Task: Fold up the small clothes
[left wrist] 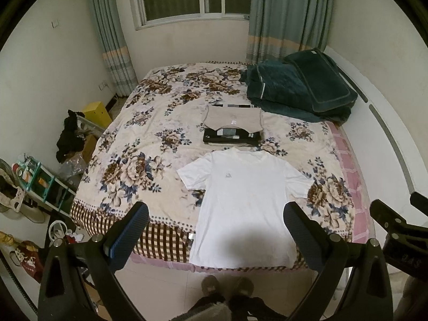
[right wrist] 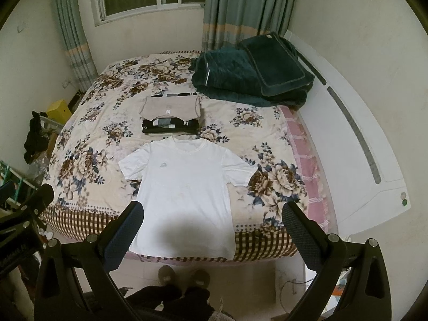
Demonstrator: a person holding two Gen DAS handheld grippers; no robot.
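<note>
A white T-shirt lies spread flat, front up, at the near edge of the bed, its hem reaching the bed's front edge. Behind it sits a stack of folded clothes with a beige top on dark garments. My left gripper hangs open above the shirt's lower half, holding nothing. My right gripper is open too, high over the shirt's hem and the bed edge, empty. The right gripper's black frame shows at the left wrist view's right edge.
The bed has a floral cover. A dark green quilt and pillow lie at its far right, by a white headboard. A person's slippered feet stand on the tiled floor. Shelves, bags and clutter fill the left side.
</note>
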